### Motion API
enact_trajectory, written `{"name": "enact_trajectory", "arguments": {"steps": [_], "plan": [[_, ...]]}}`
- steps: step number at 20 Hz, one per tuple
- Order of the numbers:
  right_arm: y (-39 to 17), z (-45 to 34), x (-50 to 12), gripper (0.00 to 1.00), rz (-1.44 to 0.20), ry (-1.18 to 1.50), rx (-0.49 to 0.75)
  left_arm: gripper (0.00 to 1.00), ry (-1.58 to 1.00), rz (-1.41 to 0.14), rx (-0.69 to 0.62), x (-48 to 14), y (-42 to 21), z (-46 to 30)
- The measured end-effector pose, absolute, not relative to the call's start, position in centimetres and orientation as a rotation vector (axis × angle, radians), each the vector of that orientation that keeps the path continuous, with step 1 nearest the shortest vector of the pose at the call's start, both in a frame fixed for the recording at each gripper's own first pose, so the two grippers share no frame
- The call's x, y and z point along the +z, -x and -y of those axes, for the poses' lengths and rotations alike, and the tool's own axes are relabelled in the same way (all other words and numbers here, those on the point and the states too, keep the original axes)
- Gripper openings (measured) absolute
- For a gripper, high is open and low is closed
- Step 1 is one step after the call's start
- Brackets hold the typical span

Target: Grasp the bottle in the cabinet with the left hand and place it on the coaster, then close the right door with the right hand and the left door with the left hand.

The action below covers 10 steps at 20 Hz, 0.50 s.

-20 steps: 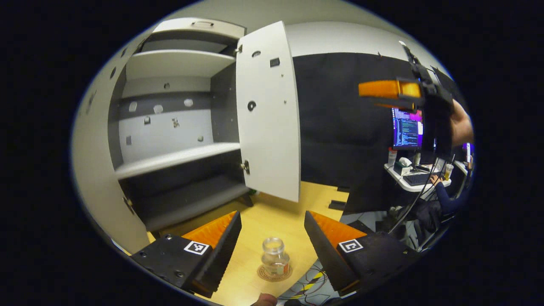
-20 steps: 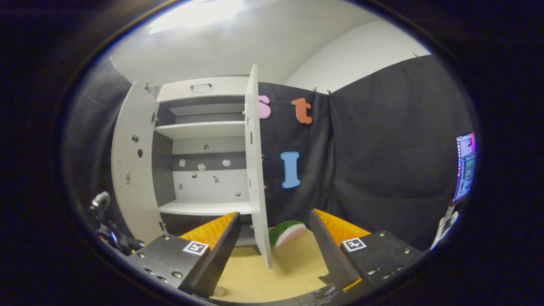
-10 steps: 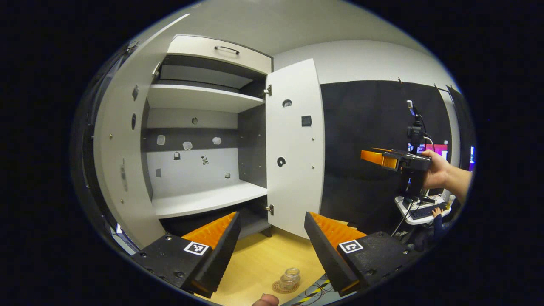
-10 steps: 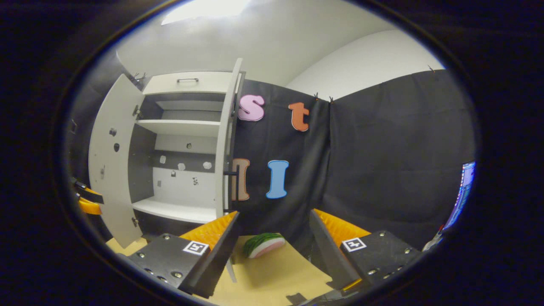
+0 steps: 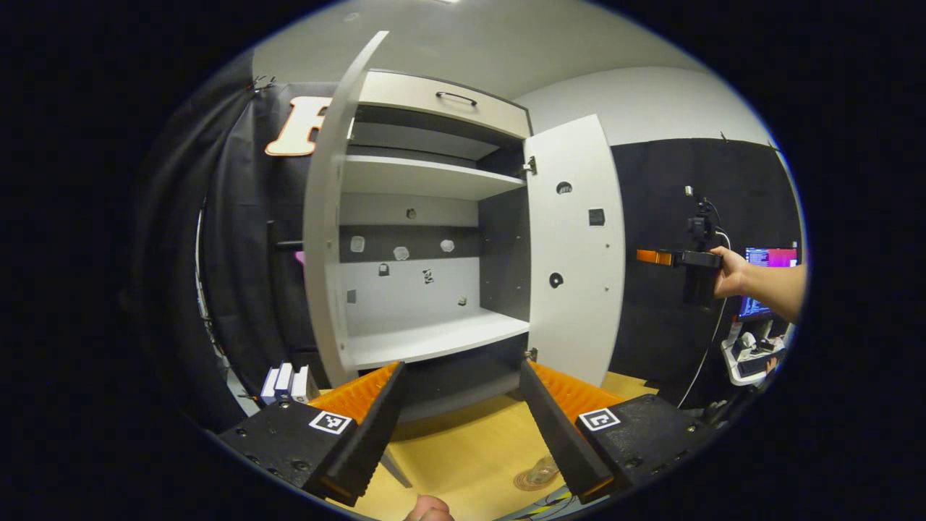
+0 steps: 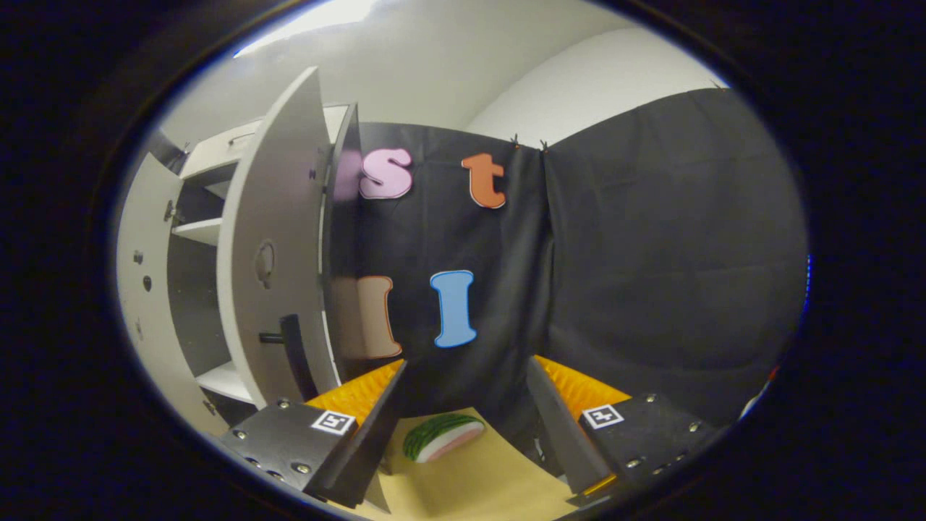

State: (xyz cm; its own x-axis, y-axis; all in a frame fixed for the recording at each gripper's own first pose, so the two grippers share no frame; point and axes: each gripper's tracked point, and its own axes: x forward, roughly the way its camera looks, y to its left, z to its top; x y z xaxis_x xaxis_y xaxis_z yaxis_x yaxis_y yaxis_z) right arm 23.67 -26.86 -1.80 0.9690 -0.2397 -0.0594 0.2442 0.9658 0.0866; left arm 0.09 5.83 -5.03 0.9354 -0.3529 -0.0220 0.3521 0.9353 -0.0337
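Bottle [image 5: 541,473], clear glass, sits on the round coaster [image 5: 527,480] on the pale wooden surface [image 5: 463,449]; left gripper [image 5: 460,423] and right gripper [image 6: 463,427] have ridged orange fingers spread, pinching nothing.

Watermelon slice [image 6: 443,436] lying on wooden tabletop [image 6: 477,485] at six o'clock; lit monitor [image 5: 768,278] at three o'clock; small white boxes [image 5: 284,381] at seven o'clock.
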Motion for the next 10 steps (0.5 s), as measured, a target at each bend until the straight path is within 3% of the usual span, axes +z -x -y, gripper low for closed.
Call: {"name": "enact_trajectory", "arguments": {"steps": [6, 7, 8, 10], "plan": [[-28.2, 19.8, -2.7, 0.98, -0.054, -0.059, -0.087, 0.96, 0.092, -0.061, -0.32, -7.7, 0.4, -9.5], [-26.9, 20.1, -2.5, 0.98, -0.061, -0.022, -0.083, 0.96, 0.085, -0.073, -0.312, -8.3, 0.4, -10.1], [-27.5, 19.4, -2.3, 0.87, -0.051, -0.02, -0.075, 0.96, 0.079, -0.079, -0.307, -8.7, 0.7, -10.4], [-27.7, 18.7, -2.4, 0.9, -0.069, -0.069, -0.066, 0.96, 0.075, -0.068, -0.295, -8.5, 1.2, -11.3]]}}
